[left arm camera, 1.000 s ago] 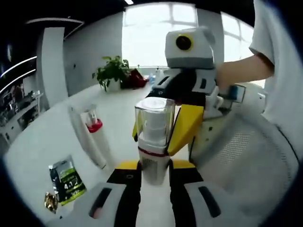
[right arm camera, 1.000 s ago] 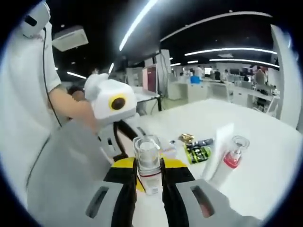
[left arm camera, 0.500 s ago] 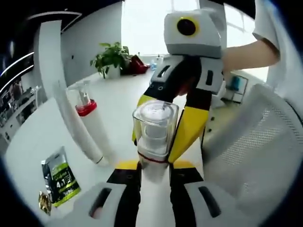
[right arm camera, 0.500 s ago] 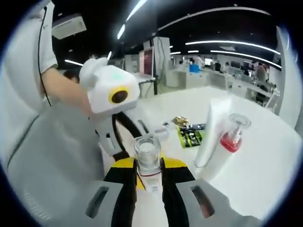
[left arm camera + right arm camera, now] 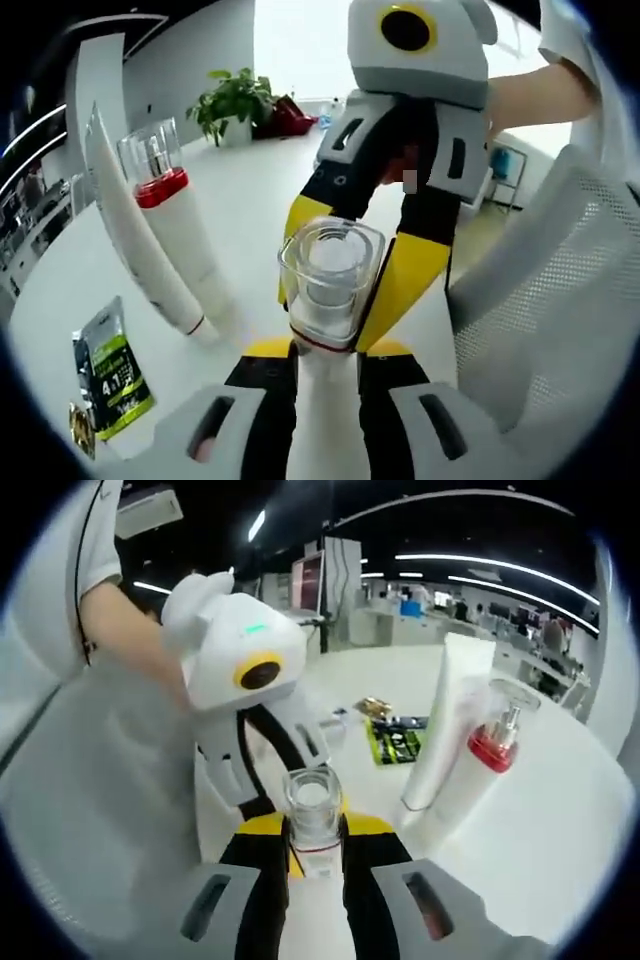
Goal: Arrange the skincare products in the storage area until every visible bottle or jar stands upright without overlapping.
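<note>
Two grippers clamp one small bottle [image 5: 330,285] between them, a white body with a red band and a clear square cap, upright over the white table [image 5: 240,200]; left gripper [image 5: 325,365] has its black-and-yellow jaws closed on the bottle's lower body in the left gripper view, right gripper [image 5: 312,850] has its jaws closed on the same bottle [image 5: 312,815] in the right gripper view, each gripper facing the other from the far side of the bottle; whether the bottle's base touches the table, cannot tell, jaws hide it; just left of the bottle in the left gripper view stands a pump bottle [image 5: 170,235], white with a red collar and clear cap, upright, touching or just in front of a tall white tube [image 5: 125,240] standing beside it; same pair sits to the right in the right gripper view, tube [image 5: 445,730] and pump bottle [image 5: 480,770] close together; green sachet [image 5: 112,370] lies flat on the table near the lower left, small gold wrapper [image 5: 78,425] just beside it; potted plant [image 5: 235,100] far back on the table; white mesh chair back [image 5: 560,300] at right; person's bare arm [image 5: 525,95] holds the right gripper
</note>
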Tool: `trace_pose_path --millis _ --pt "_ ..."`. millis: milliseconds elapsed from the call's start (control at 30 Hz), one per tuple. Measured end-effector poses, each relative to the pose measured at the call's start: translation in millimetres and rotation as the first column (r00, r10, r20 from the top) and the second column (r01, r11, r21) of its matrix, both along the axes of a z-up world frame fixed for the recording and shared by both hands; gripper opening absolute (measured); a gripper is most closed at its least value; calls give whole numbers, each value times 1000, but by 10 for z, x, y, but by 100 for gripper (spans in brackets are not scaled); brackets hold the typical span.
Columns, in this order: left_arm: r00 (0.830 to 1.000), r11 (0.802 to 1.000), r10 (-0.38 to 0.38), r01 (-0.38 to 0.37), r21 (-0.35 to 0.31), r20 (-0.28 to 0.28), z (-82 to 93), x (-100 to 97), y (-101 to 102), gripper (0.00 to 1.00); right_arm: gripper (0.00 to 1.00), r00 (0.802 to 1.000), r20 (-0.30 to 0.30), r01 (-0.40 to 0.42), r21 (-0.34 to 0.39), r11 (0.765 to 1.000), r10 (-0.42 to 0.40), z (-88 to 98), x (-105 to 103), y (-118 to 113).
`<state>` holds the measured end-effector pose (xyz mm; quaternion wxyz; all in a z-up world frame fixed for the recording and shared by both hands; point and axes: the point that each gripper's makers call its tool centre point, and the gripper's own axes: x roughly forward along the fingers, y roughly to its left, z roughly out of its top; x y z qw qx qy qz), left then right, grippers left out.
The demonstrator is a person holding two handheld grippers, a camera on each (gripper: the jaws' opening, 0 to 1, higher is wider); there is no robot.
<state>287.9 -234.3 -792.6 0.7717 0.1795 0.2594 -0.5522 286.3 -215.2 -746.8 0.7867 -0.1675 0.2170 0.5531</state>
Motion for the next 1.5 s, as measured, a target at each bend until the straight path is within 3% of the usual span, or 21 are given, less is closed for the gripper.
trace_pose_path --millis 400,467,633,933,1500 --pt "999 999 40 -40 -26 13 19 81 -53 19 21 999 -25 22 -7 1000 -23 -57 113 -58" --pt "999 999 40 -39 -31 9 7 80 -60 19 21 1000 -15 11 -42 999 -12 -119 96 -66" --pt "999 999 39 -39 -35 10 0 79 -58 19 21 1000 -14 22 -25 999 -22 -113 95 -64" --pt "999 999 43 -43 -25 23 -20 149 -45 19 20 1000 19 6 -57 998 -5 -138 147 -81" --pt "994 994 105 -105 -14 32 -79 455 37 16 20 999 38 -32 -57 998 34 -165 532 -143"
